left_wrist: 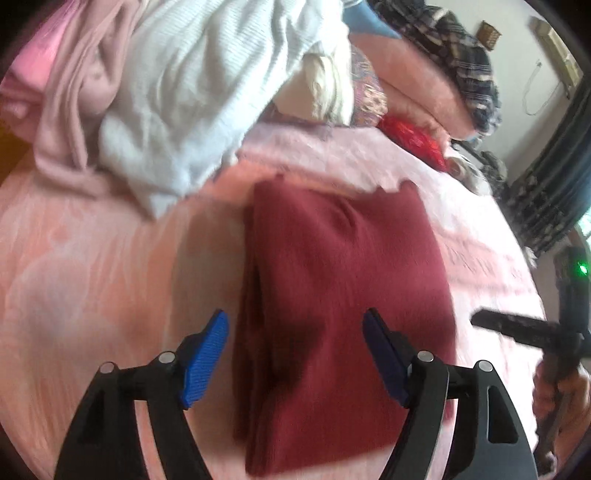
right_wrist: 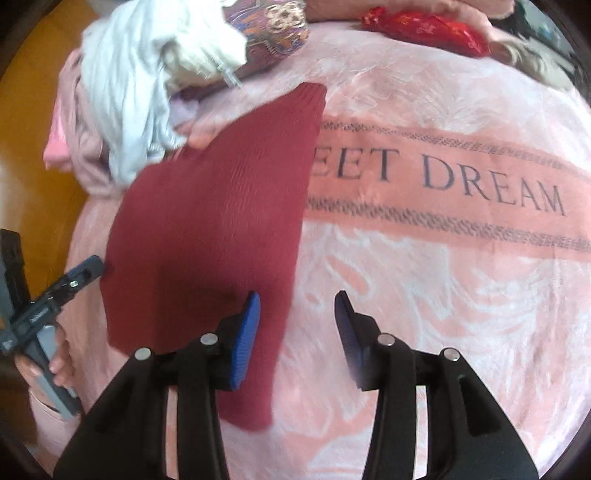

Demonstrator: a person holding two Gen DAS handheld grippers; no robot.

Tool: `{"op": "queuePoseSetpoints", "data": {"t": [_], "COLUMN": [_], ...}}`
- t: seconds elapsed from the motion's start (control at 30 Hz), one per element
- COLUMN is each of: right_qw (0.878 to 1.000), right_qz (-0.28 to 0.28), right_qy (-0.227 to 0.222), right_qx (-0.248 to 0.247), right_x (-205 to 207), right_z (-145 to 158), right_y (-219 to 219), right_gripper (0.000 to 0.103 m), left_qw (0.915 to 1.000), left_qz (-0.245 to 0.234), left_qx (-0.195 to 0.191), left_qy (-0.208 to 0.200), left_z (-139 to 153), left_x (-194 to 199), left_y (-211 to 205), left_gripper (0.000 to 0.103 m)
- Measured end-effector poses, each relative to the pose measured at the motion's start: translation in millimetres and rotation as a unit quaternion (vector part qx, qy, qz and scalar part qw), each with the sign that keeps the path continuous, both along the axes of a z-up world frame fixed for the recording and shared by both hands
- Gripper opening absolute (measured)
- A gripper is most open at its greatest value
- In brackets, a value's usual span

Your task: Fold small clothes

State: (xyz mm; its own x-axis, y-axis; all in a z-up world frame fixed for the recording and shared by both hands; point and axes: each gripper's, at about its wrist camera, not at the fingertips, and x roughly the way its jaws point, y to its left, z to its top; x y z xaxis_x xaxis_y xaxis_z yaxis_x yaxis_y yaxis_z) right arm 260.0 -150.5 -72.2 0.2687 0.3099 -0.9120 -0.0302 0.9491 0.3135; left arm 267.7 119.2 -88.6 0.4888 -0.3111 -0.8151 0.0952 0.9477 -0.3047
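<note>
A dark red knit garment [left_wrist: 340, 295] lies folded flat on the pink blanket [left_wrist: 92, 258]; it also shows in the right wrist view [right_wrist: 210, 229]. My left gripper [left_wrist: 295, 354] is open and empty, hovering over the garment's near end, its blue pads [left_wrist: 205, 362] astride it. My right gripper [right_wrist: 297, 332] is open and empty, above the garment's right edge and the blanket [right_wrist: 424, 295]. Each gripper shows in the other's view: the right at the right edge [left_wrist: 535, 332], the left at the left edge [right_wrist: 48, 295].
A heap of unfolded clothes, white [left_wrist: 192, 92] and pale pink [left_wrist: 70, 92], lies beyond the garment; it also shows in the right wrist view [right_wrist: 129, 85]. A patterned cushion [right_wrist: 273, 33] and a red item [right_wrist: 424, 26] lie at the blanket's far side. Yellow floor [right_wrist: 33, 129] is left.
</note>
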Motion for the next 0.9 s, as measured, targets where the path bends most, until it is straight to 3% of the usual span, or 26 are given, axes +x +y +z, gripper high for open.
{"op": "queuePoseSetpoints", "data": {"t": [0.17, 0.37, 0.43, 0.5, 0.6, 0.67, 0.73, 0.8, 0.9], "right_qw": [0.999, 0.999, 0.999, 0.999, 1.000, 0.999, 0.999, 0.999, 0.999], "right_qz": [-0.015, -0.005, -0.002, 0.003, 0.014, 0.020, 0.021, 0.021, 0.024], "right_qy": [0.004, 0.003, 0.001, -0.001, -0.017, -0.024, -0.023, -0.021, -0.019], "right_qx": [0.034, 0.038, 0.036, 0.035, 0.022, 0.014, 0.016, 0.017, 0.021], "right_x": [22.2, 40.5, 41.8, 43.6, 43.0, 42.1, 42.1, 42.3, 41.9], "right_z": [-10.0, -12.7, -13.3, -14.5, -13.8, -14.1, -17.5, -21.8, -26.9], "right_y": [4.4, 13.9, 16.7, 20.0, 26.3, 30.0, 31.4, 32.0, 32.0], "right_gripper": [0.043, 0.051, 0.051, 0.051, 0.050, 0.050, 0.048, 0.049, 0.052], "left_qw": [0.9993, 0.9944, 0.9924, 0.9920, 0.9926, 0.9935, 0.9972, 0.9982, 0.9946], "left_qz": [0.026, -0.001, -0.005, -0.005, 0.015, 0.025, 0.017, 0.014, 0.028], "left_qx": [-0.017, -0.083, -0.099, -0.096, -0.102, -0.108, -0.071, -0.057, -0.077], "left_qy": [0.021, 0.065, 0.073, 0.082, 0.063, 0.025, -0.014, 0.008, 0.065], "left_z": [-10.9, -34.7, -40.5, -47.4, -44.3, -29.5, -14.4, -22.9, -59.5], "left_x": [47.9, 75.5, 78.7, 81.7, 82.4, 76.8, 72.2, 80.0, 92.1], "left_y": [5.4, 12.3, 11.4, 8.3, 10.2, 12.8, 7.2, 5.5, 15.1], "left_gripper": [0.075, 0.069, 0.058, 0.036, 0.016, 0.015, 0.015, 0.015, 0.016]}}
